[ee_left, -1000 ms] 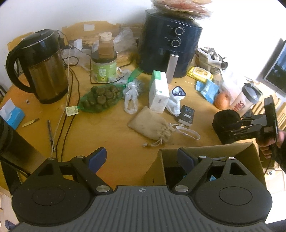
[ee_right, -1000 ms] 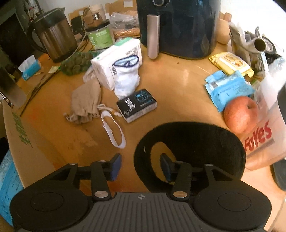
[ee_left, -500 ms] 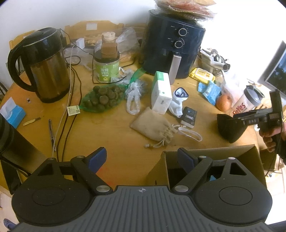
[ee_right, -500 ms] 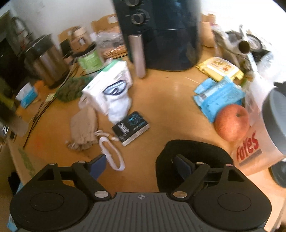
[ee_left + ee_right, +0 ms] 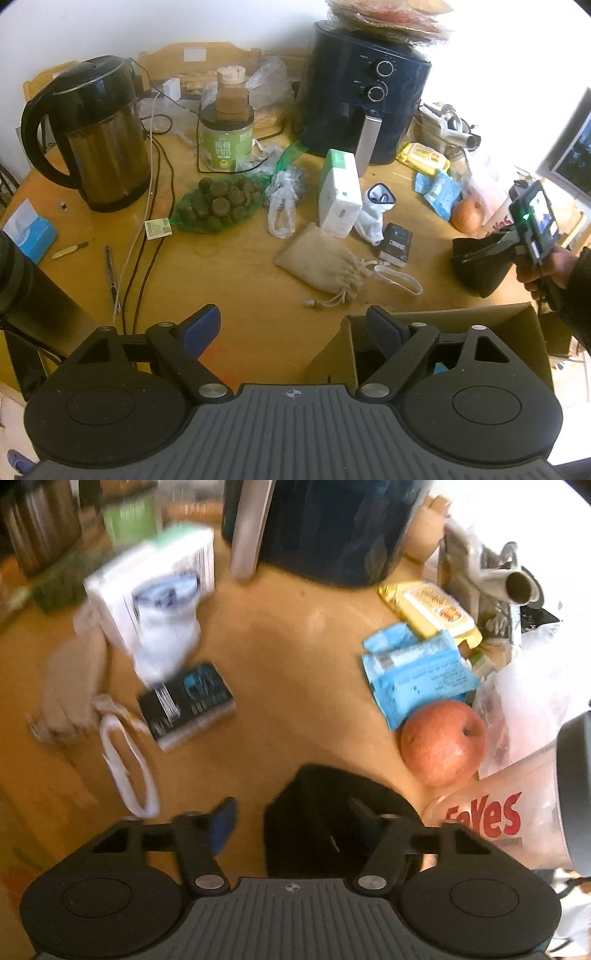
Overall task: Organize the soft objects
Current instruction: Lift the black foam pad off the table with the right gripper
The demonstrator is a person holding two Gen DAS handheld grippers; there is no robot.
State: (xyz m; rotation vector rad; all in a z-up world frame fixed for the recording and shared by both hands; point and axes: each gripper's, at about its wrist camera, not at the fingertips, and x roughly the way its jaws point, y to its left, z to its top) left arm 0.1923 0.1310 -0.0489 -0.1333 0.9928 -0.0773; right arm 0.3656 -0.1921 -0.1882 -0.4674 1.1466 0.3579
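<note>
A black soft band [image 5: 325, 805] lies crumpled at the near right of the wooden table [image 5: 295, 672]. My right gripper [image 5: 290, 816] straddles its edge and its jaws are closing. One finger [image 5: 358, 808] is sunk in the fabric, while the blue pad [image 5: 221, 823] stands clear of it. From the left wrist view that gripper [image 5: 463, 256] and the band [image 5: 476, 273] sit at the far right. My left gripper [image 5: 293, 325] hangs open over the cardboard box [image 5: 443, 314] rim, holding nothing. A burlap pouch [image 5: 321, 258] and a white sock [image 5: 375, 214] lie mid-table.
An air fryer [image 5: 365, 92], kettle [image 5: 96, 136], green jar [image 5: 227, 144] and white carton [image 5: 340, 192] stand behind. An apple [image 5: 443, 742], blue packets [image 5: 413, 672], a shaker bottle [image 5: 517, 812], a black box [image 5: 188, 701] and a white strap [image 5: 125, 764] surround the band.
The right gripper tipped downward and closer to the table, its jaws widening and then narrowing. The black band went from an open ring to a crumpled heap. The left gripper stayed still.
</note>
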